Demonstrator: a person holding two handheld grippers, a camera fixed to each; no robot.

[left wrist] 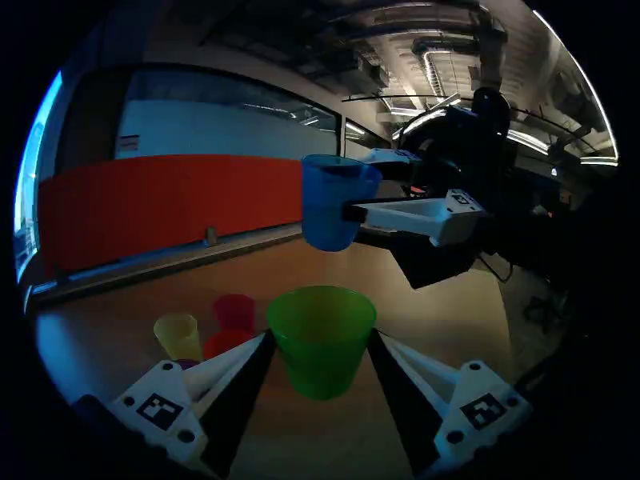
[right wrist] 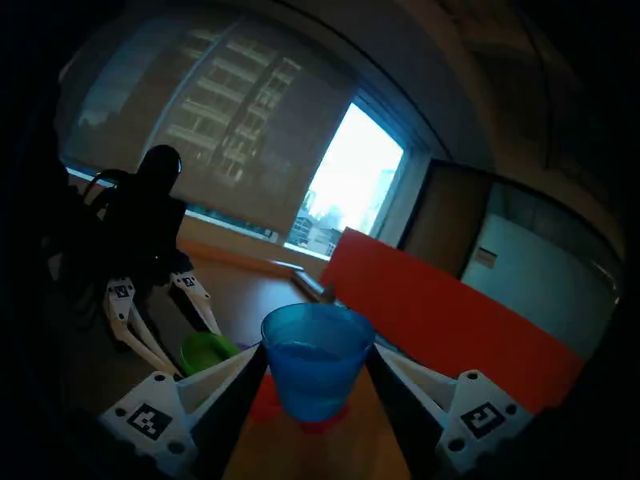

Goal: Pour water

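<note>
Blue translucent plastic cup (left wrist: 330,204), upright, holding water | right gripper (right wrist: 316,360) fingers clamp it | above and beyond green plastic cup (left wrist: 322,340) | left gripper (left wrist: 320,352) fingers clamp that

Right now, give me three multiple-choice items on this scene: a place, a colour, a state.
1. In the left gripper view, the translucent blue plastic cup is where relative to the green plastic cup? A above B inside C beneath
2. Cup colour in the jaws of the left gripper? A yellow B green C red
3. The blue cup is A inverted B lying flat C upright, holding water
1A, it hangs higher; 2B, jaws flank green; 3C, liquid shows inside.
</note>
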